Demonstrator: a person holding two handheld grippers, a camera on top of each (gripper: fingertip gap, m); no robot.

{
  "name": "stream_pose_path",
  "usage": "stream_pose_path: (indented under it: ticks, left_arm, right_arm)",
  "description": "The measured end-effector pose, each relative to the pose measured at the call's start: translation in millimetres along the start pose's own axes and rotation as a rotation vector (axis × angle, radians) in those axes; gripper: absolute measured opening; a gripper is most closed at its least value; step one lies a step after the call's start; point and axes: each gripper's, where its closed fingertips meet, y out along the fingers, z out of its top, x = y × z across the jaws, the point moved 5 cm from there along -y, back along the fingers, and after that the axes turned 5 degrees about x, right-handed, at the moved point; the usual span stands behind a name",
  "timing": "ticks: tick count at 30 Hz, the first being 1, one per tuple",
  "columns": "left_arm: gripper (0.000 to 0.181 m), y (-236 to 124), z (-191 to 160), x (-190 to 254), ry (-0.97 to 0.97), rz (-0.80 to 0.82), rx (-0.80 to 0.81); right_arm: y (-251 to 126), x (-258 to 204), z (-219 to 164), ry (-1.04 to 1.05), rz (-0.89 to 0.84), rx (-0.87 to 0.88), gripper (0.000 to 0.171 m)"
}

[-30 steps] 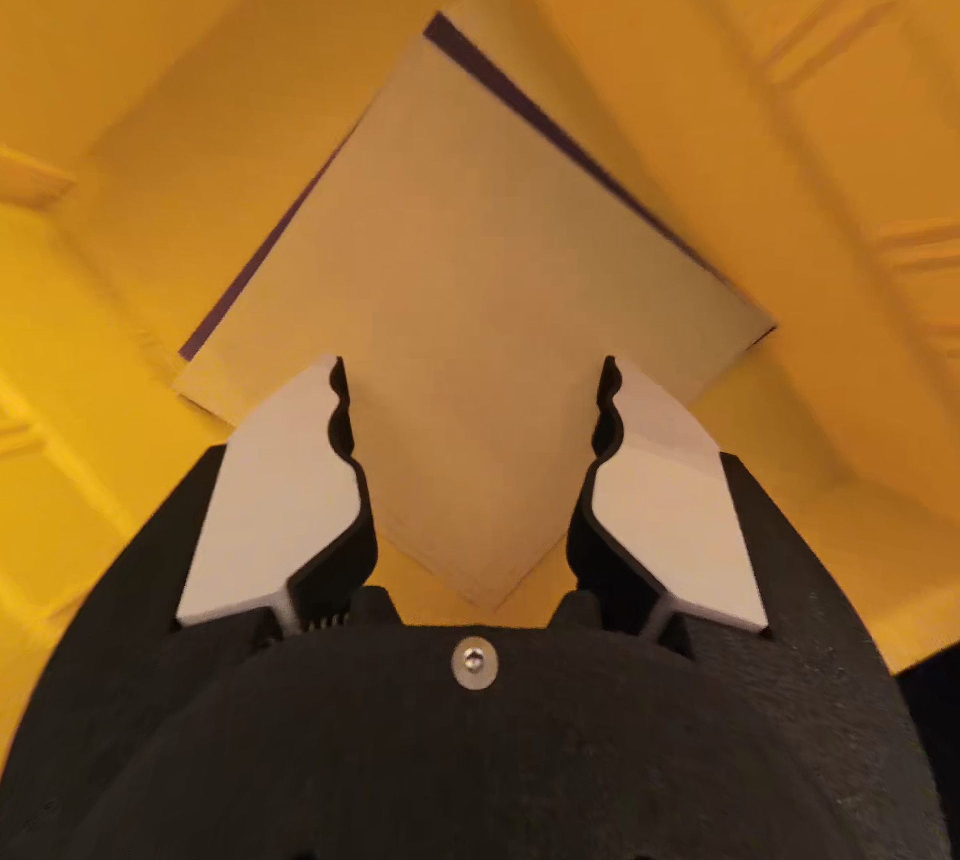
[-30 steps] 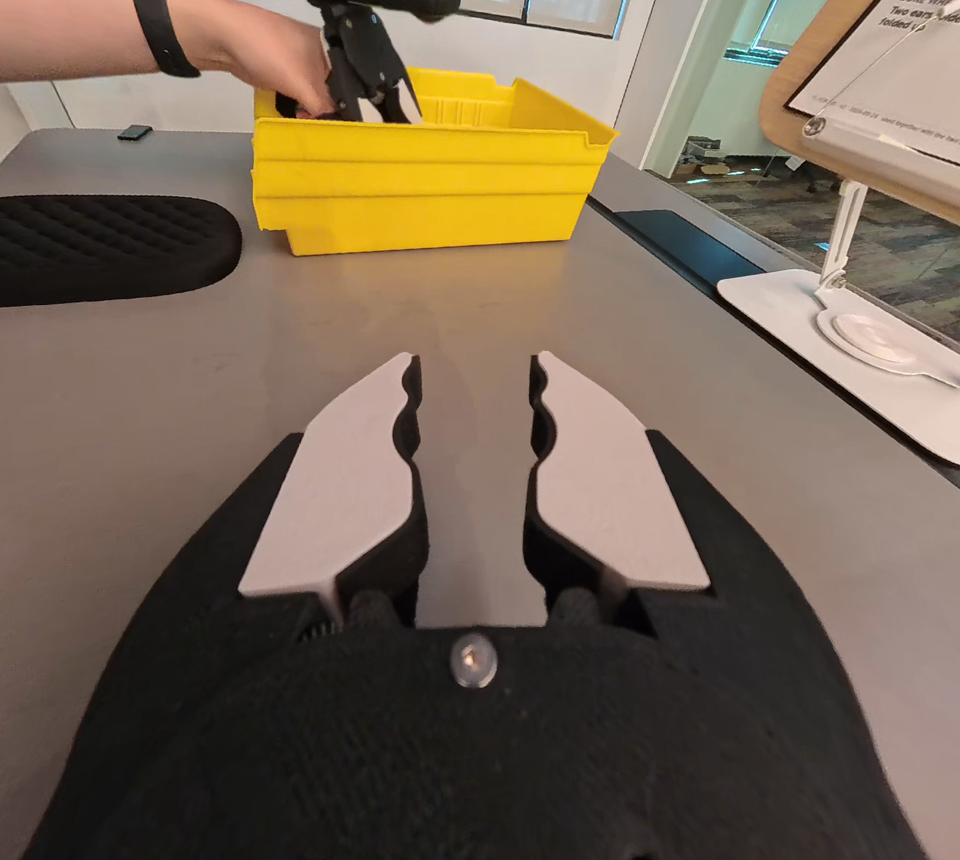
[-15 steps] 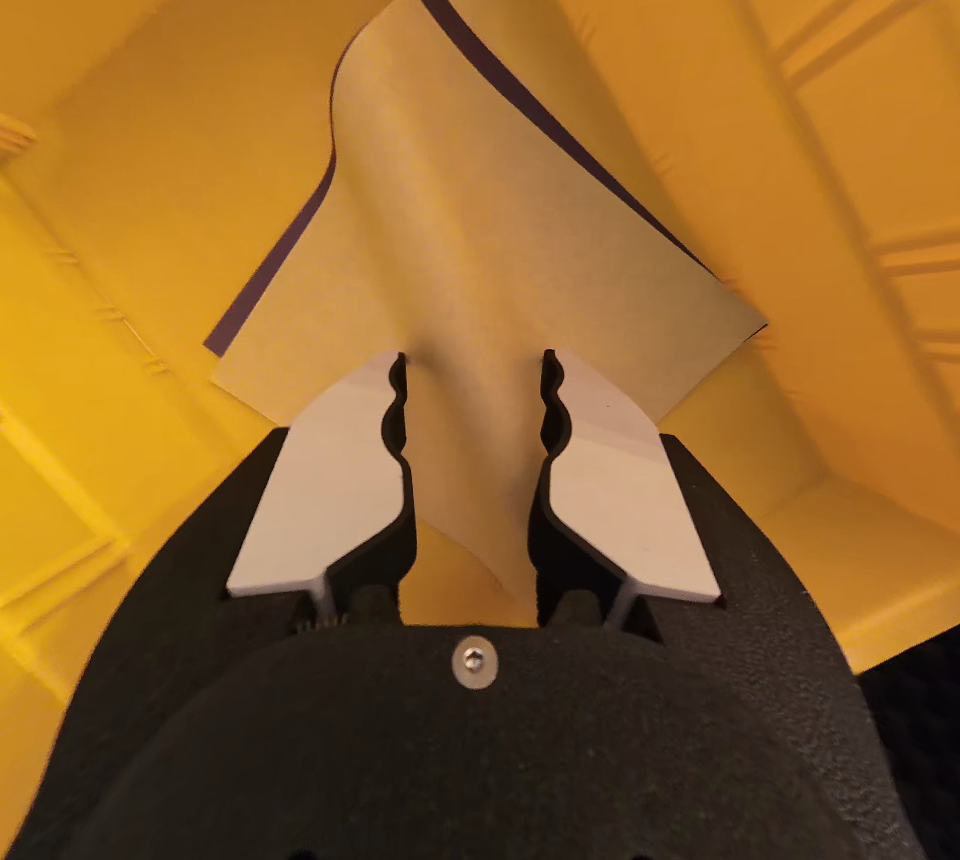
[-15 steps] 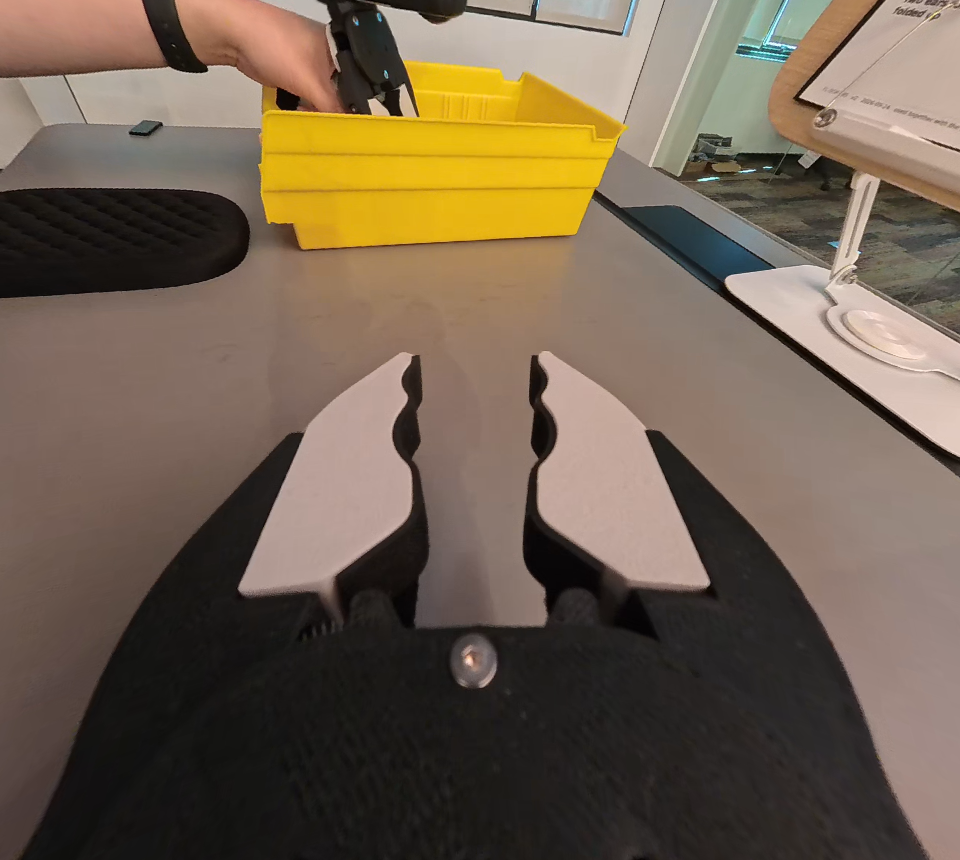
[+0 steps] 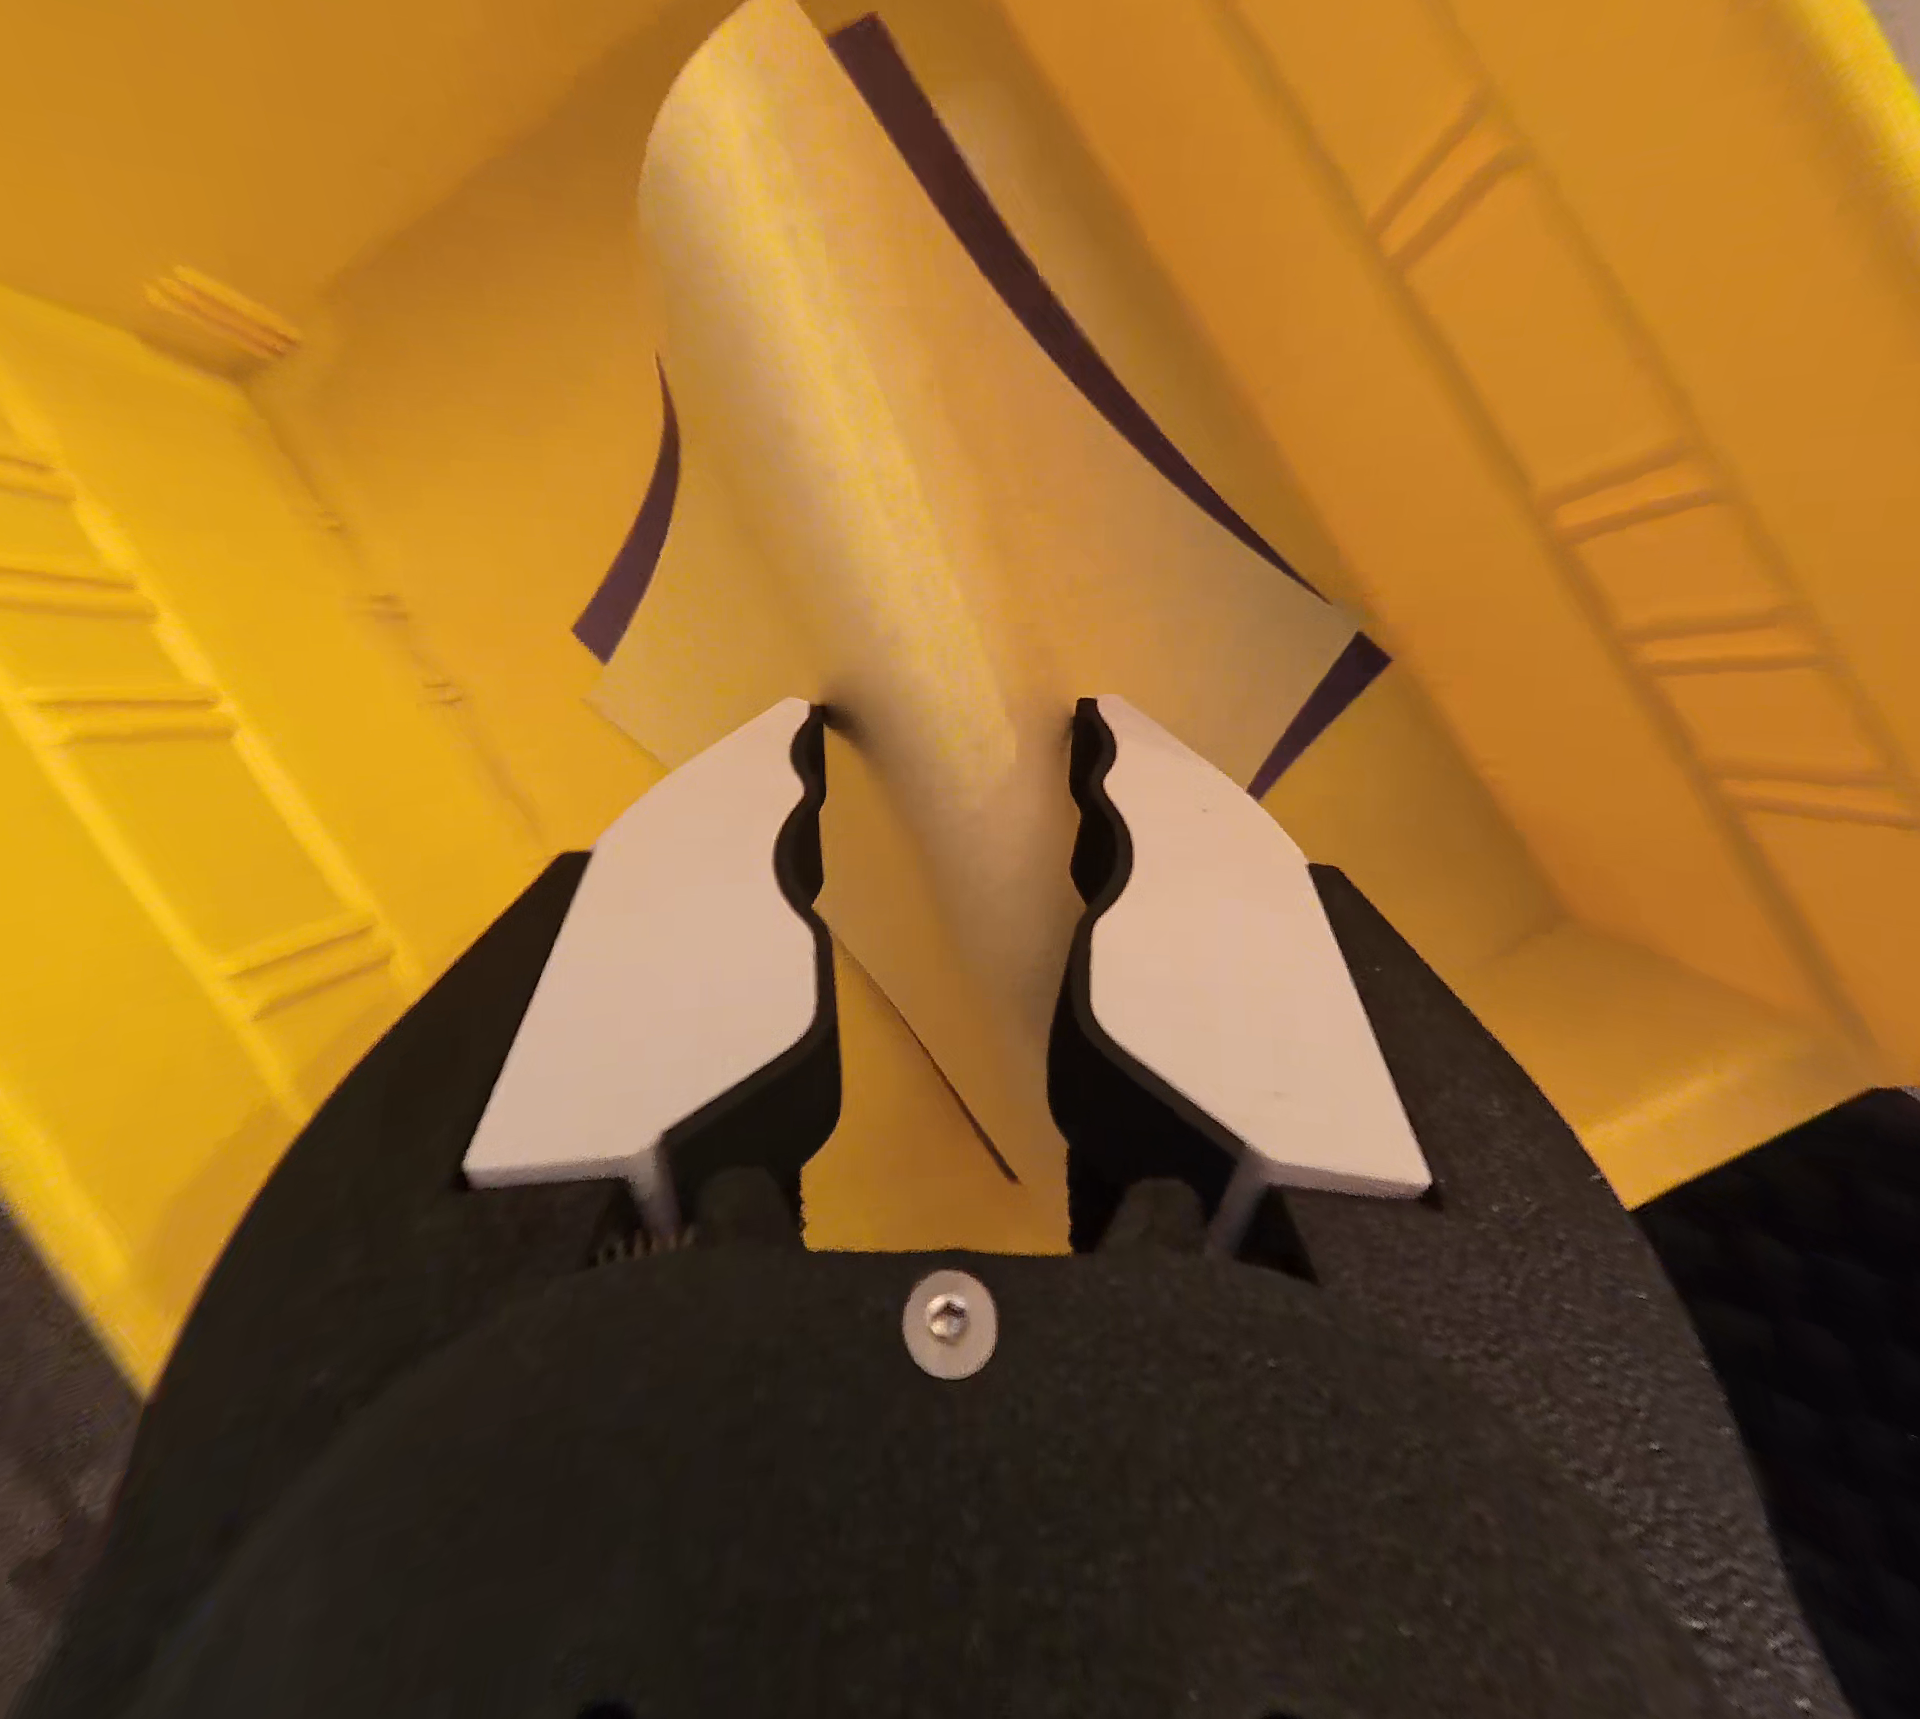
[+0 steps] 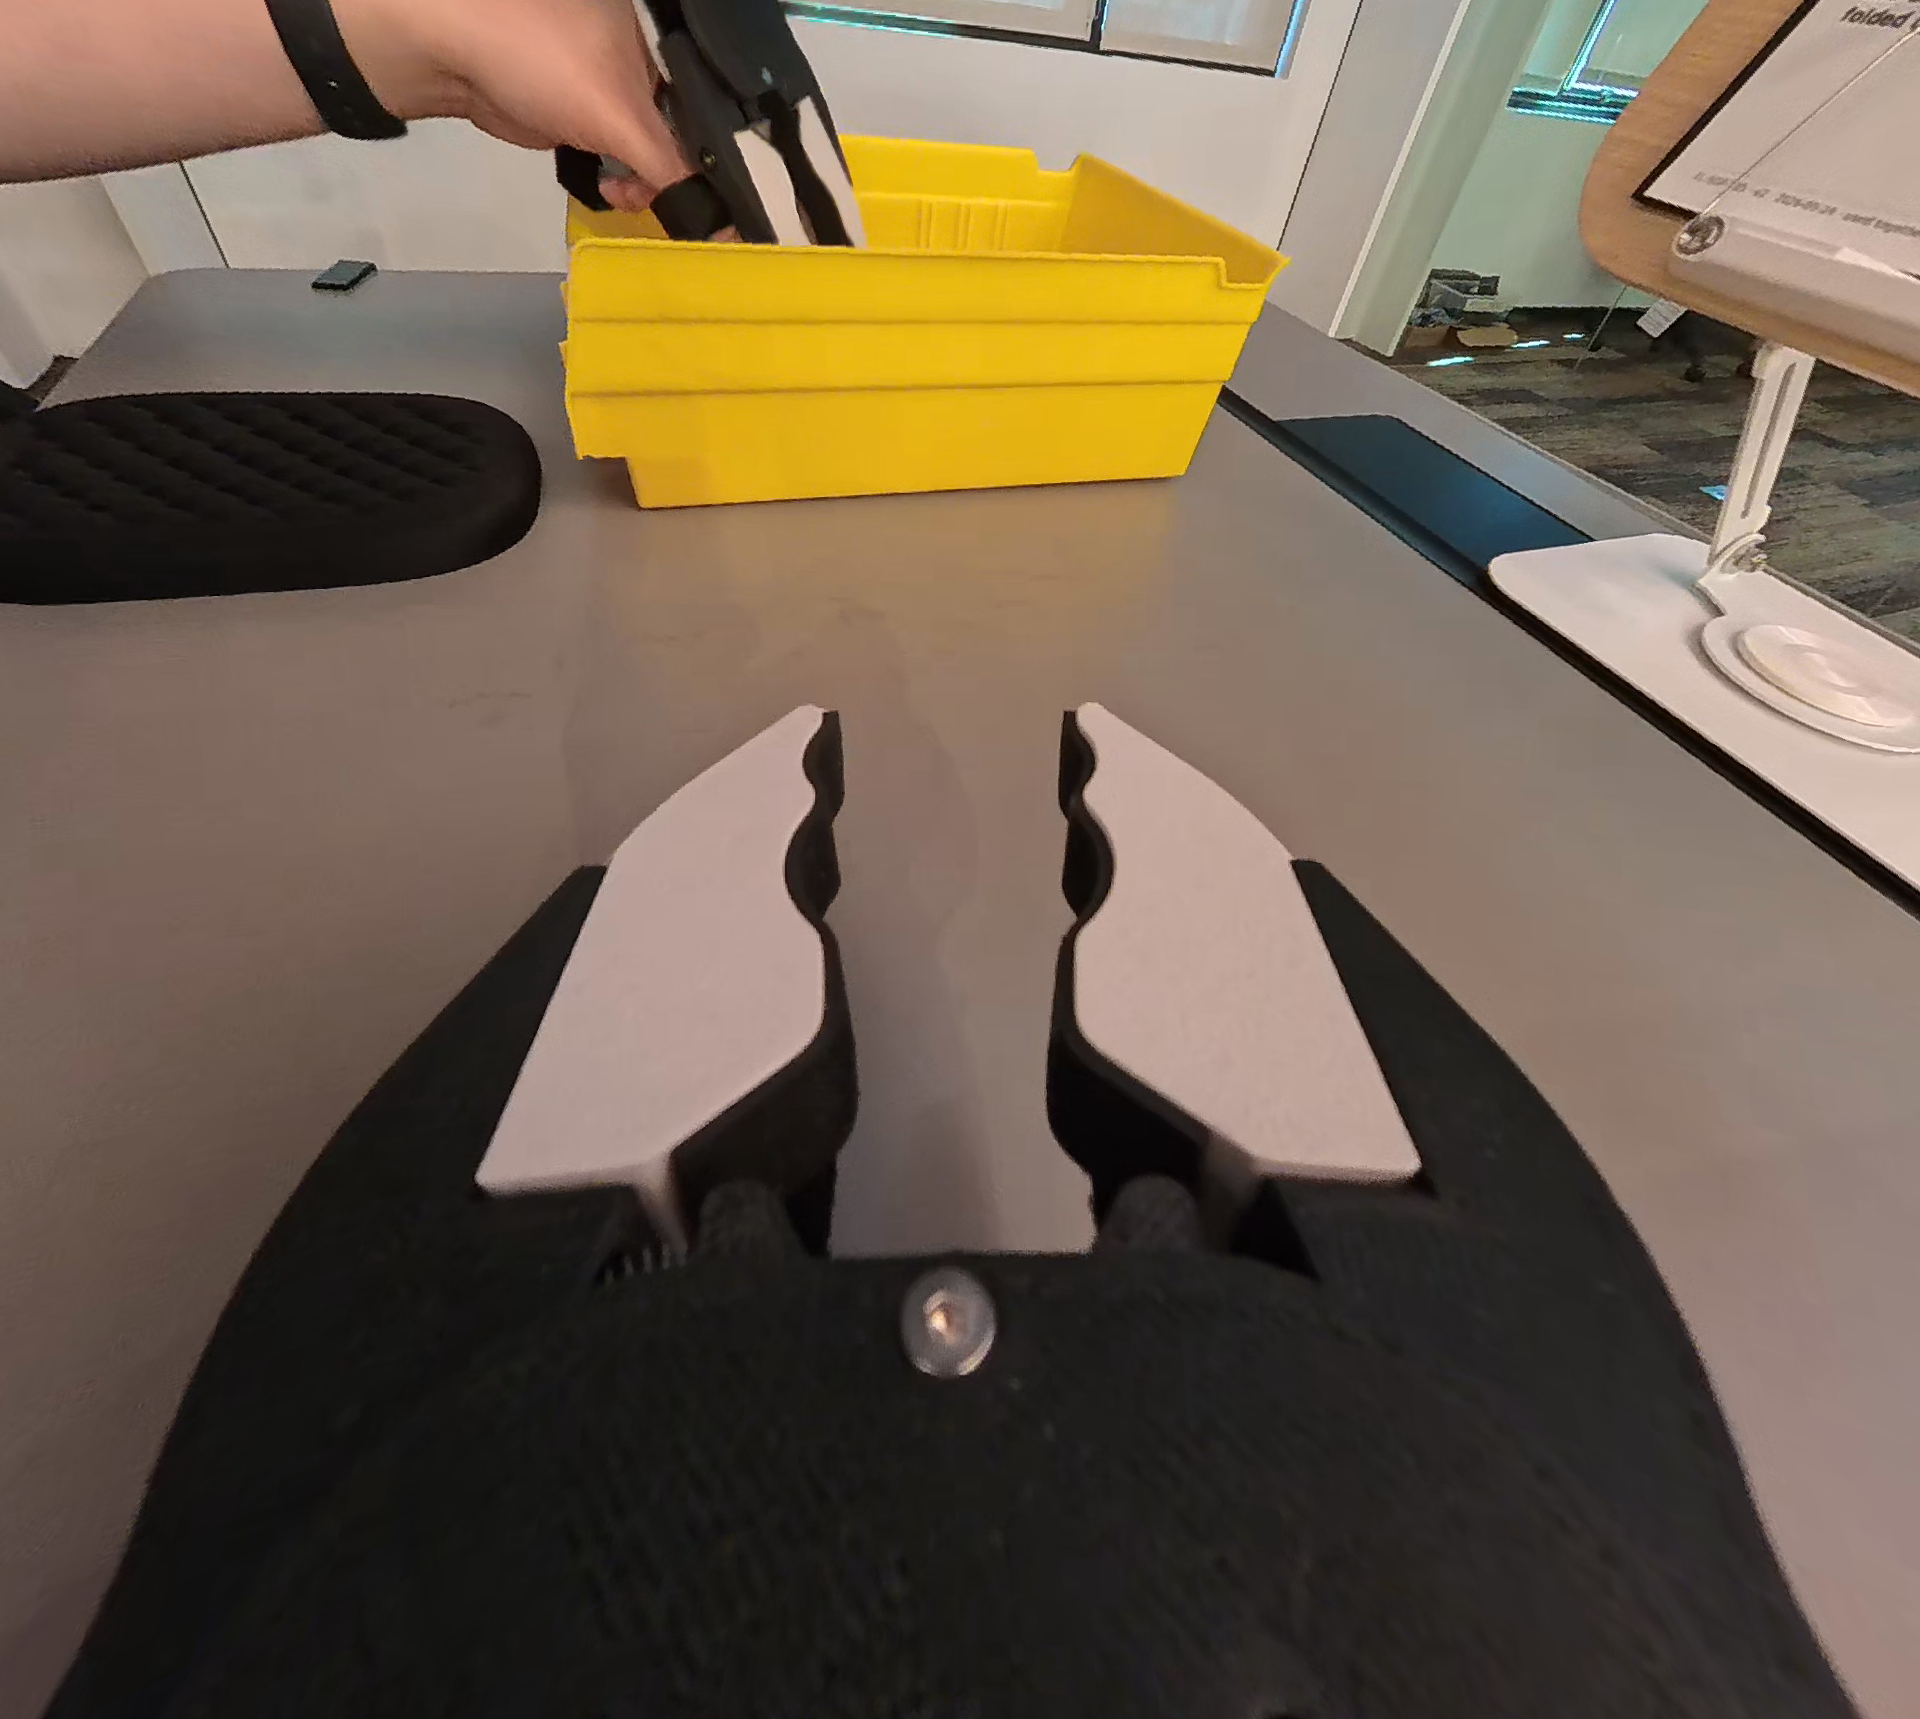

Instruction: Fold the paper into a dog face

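Note:
A square sheet of tan paper (image 5: 883, 526) is inside the yellow bin (image 5: 1455, 319). Dark purple (image 5: 997, 215) shows along its far edges; I cannot tell whether that is its underside or another sheet. My left gripper (image 5: 945, 724) is shut on the paper's near corner, which buckles up into a ridge between the fingers. In the right wrist view the left gripper (image 6: 800, 194) is held by a hand, tilted down over the bin's (image 6: 894, 381) left end, with its tips behind the rim. My right gripper (image 6: 948, 734) is open and empty, low over the grey table (image 6: 1351, 838).
A black textured pad (image 6: 239, 485) lies left of the bin. A white stand base (image 6: 1662, 630) carrying a wooden board with a sheet (image 6: 1766, 111) is at the right table edge. A small dark object (image 6: 343, 275) lies at the far left. There is about 30 cm between the tips of the two grippers.
My left gripper's fingers closed in on the flat paper and buckled it, then rose with it, bringing the bin's rim into view. My right gripper stayed in place.

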Motion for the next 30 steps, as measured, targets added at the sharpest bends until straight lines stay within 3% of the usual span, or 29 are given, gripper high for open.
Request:
stream_pose_path:
  ticks: [13, 21, 25, 30]
  left_arm:
    - [0.043, -22, 4, -3, 0.079, 0.136, 0.058]
    - [0.043, -67, 24, 0, 0.096, 0.191, 0.174]
    - [0.043, -104, 43, 14, 0.124, 0.202, 0.255]
    - [0.043, -148, 79, 61, 0.18, 0.121, 0.387]
  right_arm:
    - [-1, 2, -1, 0.016, -0.015, 0.004, 0.041]
    - [3, 3, 7, 0.027, 0.002, 0.026, 0.041]
    - [15, 3, 32, 0.086, 0.072, 0.081, 0.04]
    - [43, 1, 97, 0.17, 0.23, 0.181, 0.041]
